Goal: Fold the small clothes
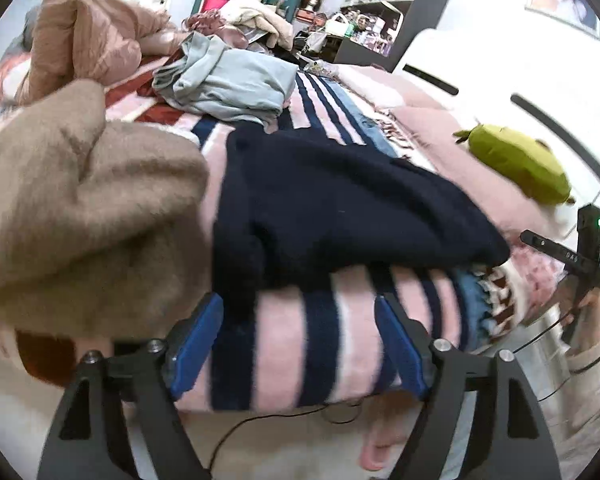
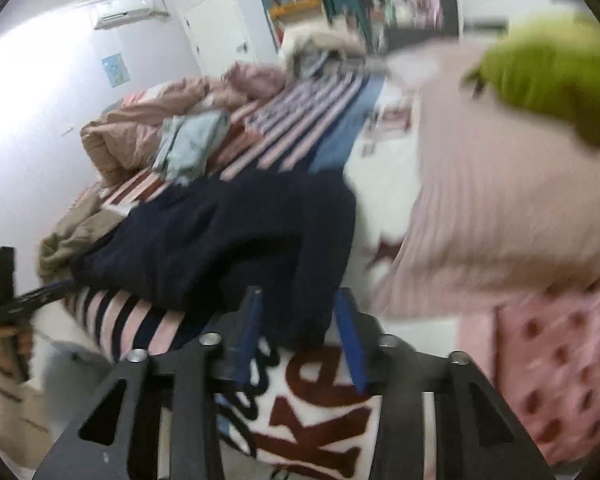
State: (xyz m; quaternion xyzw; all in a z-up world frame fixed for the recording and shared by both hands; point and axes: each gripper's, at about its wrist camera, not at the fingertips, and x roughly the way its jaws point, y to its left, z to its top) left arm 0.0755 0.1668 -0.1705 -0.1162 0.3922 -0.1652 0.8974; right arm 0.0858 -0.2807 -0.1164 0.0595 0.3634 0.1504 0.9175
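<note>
A dark navy knit garment (image 1: 340, 208) lies spread on the striped pink and navy blanket (image 1: 284, 352) at the bed's near edge; it also shows in the right wrist view (image 2: 220, 232). My left gripper (image 1: 300, 312) is open and empty, just short of the garment's near hem. My right gripper (image 2: 298, 304) is open, its blue fingers (image 2: 350, 336) standing either side of a hanging corner of the navy garment without closing on it. The right gripper also shows at the right edge of the left wrist view (image 1: 560, 256).
A tan fuzzy garment (image 1: 80, 216) lies left of the navy one. A light blue garment (image 1: 228, 80) and a pink quilt (image 1: 88, 36) lie farther back. A green plush toy (image 1: 520, 164) rests on a pink pillow (image 2: 500, 200). Shelves stand beyond the bed.
</note>
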